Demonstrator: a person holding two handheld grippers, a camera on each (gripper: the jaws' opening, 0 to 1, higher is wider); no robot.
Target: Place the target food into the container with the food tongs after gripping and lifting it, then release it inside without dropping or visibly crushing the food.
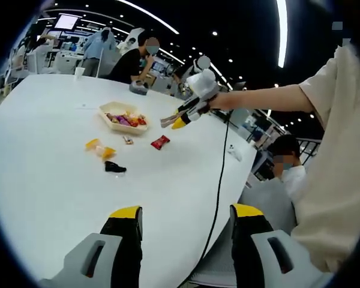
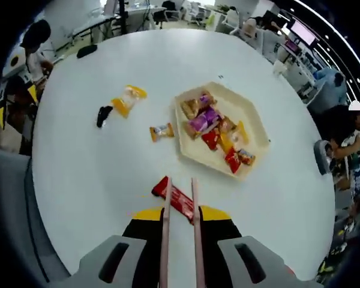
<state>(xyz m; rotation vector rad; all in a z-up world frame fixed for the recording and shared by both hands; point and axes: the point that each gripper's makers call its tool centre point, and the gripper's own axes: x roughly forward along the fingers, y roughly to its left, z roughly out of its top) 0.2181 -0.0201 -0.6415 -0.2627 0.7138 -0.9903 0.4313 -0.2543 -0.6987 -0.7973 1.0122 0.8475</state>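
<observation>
1. Right gripper [image 2: 181, 222] is closed on a pair of food tongs [image 2: 181, 240]. The two pale tong arms run forward side by side, tips a narrow gap apart, nothing between them.
2. Likely target is the red snack packet [image 2: 175, 197], lying flat on the white table [image 2: 96, 180]. It sits right at the tong tips and crosses under both arms at a slant. Can't tell if the tips touch it or hover above.
3. Handling guess: light, thin, crinkly wrapper, slippery, contents probably crushable. Pinch across the short middle width, gentle squeeze only, lift level.
4. Left gripper [image 1: 186, 228] has its fingers spread wide, empty, well back from the snacks, above the table [image 1: 48, 180].
5. Further out on the table are a small orange packet [image 2: 161, 132], a yellow packet [image 2: 128, 98] and a black item [image 2: 104, 115].
6. The container [image 2: 252, 108], a beige hexagonal tray, is just past the red packet and already holds mixed wrapped snacks. There's room near the front edge.
</observation>
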